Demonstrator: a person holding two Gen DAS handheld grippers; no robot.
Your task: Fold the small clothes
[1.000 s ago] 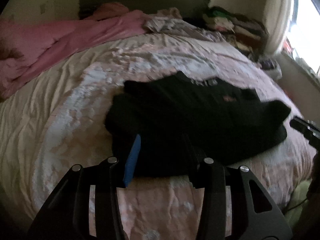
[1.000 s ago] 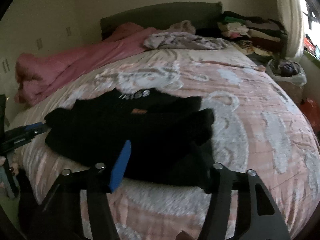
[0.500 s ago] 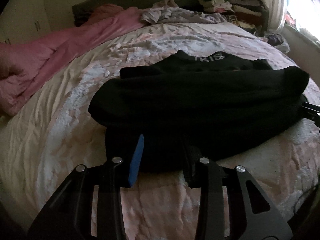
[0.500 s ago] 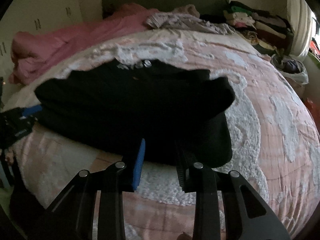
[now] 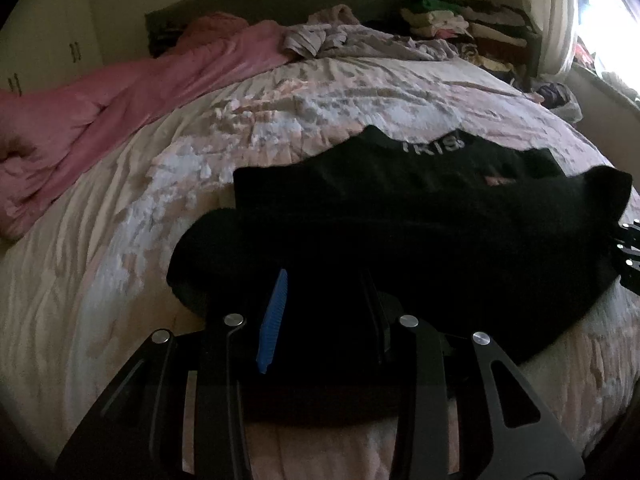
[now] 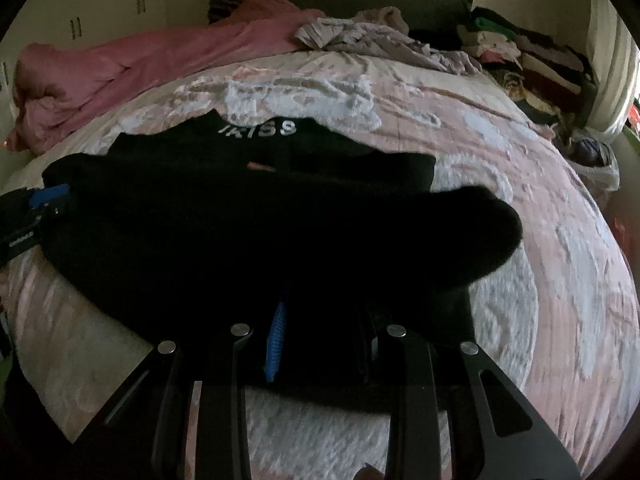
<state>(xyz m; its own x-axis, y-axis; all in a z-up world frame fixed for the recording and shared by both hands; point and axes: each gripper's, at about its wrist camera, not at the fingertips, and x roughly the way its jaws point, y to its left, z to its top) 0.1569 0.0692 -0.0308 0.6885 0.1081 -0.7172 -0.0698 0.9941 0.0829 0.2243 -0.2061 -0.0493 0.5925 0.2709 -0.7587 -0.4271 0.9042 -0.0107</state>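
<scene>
Black shirt (image 5: 420,232) lies across the bed (image 5: 120,264) nr the front edge. Your left tongs (image 5: 320,312) & right tongs (image 6: 320,328) are each pinched on its near hem, half lifted. Bare quilt beyond; pink blanket (image 5: 132,96) far left, clothes pile (image 6: 528,56) far right.

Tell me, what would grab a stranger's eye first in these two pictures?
A black garment with white lettering sprawls across the pink-and-white bedspread, its near edge pinched by the left gripper and the right gripper. Behind it, a pink blanket is bunched along the bed's far left, and stacked clothes sit at the far right.
</scene>
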